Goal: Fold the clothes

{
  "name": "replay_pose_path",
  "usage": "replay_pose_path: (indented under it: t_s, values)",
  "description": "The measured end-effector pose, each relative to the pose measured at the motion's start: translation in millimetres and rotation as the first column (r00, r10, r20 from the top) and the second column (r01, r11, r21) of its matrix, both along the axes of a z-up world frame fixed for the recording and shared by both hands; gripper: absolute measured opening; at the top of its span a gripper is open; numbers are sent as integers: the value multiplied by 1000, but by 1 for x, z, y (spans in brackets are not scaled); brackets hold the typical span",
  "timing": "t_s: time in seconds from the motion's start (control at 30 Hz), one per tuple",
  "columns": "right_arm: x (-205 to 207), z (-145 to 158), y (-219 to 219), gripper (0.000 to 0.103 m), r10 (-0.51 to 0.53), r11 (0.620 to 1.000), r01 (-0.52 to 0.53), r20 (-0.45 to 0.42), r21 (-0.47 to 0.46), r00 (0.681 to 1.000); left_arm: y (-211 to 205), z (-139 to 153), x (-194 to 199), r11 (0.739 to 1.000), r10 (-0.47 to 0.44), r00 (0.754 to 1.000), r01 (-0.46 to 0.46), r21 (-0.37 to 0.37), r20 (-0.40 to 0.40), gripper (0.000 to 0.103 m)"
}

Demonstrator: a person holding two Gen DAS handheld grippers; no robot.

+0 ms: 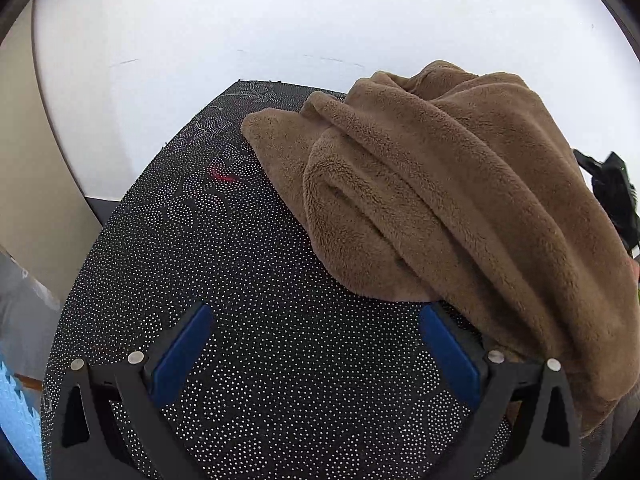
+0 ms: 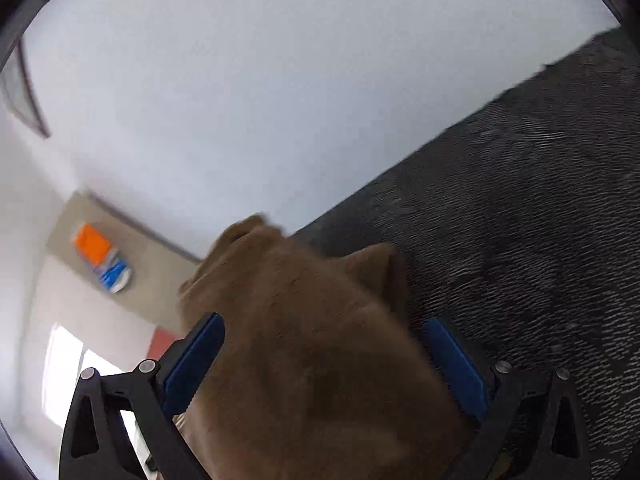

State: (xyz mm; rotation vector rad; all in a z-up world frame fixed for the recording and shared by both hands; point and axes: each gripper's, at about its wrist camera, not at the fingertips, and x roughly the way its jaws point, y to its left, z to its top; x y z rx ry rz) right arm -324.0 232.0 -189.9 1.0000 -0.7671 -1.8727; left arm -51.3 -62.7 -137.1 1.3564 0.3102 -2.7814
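Note:
A brown fleece garment (image 1: 448, 200) lies bunched in thick folds on the right half of a black, white-dotted table (image 1: 248, 280). My left gripper (image 1: 316, 312) hovers open over bare table, and its right finger (image 1: 448, 352) sits at the garment's near edge, with nothing between the pads. In the blurred right wrist view, the same brown garment (image 2: 320, 360) fills the gap between the spread blue pads of my right gripper (image 2: 325, 320), which stands open. That view is tilted, with the table (image 2: 520, 240) to the right.
A white wall (image 1: 280, 20) rises behind the table. A black object (image 1: 612, 192) pokes out past the garment at the right edge. Blue foam matting (image 1: 16, 412) lies on the floor at lower left. An orange and blue item (image 2: 100, 256) sits on the floor.

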Motion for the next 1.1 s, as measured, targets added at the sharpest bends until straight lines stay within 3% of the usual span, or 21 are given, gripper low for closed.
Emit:
replay_pose_path:
  t_s: [0.13, 0.23, 0.4, 0.57, 0.6, 0.67, 0.7, 0.87, 0.97, 1.1]
  values:
    - [33, 22, -15, 103, 144, 990, -144, -101, 3, 984, -1, -1, 1, 1000, -2, 1000, 2, 10, 5, 103]
    - [50, 35, -19, 103, 186, 982, -189, -157, -2, 970, 3, 0, -2, 1000, -4, 1000, 4, 9, 5, 103]
    - [60, 47, -23, 103, 218, 973, -230, -213, -35, 952, 7, 3, 2, 1000, -13, 1000, 13, 5, -3, 103]
    - [51, 41, -38, 103, 193, 981, -185, -205, 57, 960, 8, 5, 4, 1000, -13, 1000, 13, 10, -6, 103]
    - [49, 37, -38, 98, 172, 985, -164, -187, 59, 967, 8, 5, 4, 1000, -14, 1000, 14, 7, -6, 103]
    - [50, 32, -36, 56, 130, 991, -121, -162, 62, 978, 9, 5, 3, 1000, -14, 1000, 14, 1, -6, 103]
    - [52, 30, -34, 23, 108, 993, -99, -152, 64, 982, 9, 6, 6, 1000, -14, 1000, 14, 2, -7, 103]
    - [63, 23, -26, 22, 7, 998, 1, -108, 67, 994, 8, 10, 9, 1000, -3, 1000, 3, 13, -16, 103]
    - [99, 39, -22, 22, 88, 996, -92, -154, -21, 984, 7, 16, 13, 1000, 4, 1000, -3, 15, -26, 103]
    - [165, 57, -37, 22, 252, 968, -247, -231, 52, 940, 3, 27, 17, 1000, 10, 999, -9, 16, -52, 103]
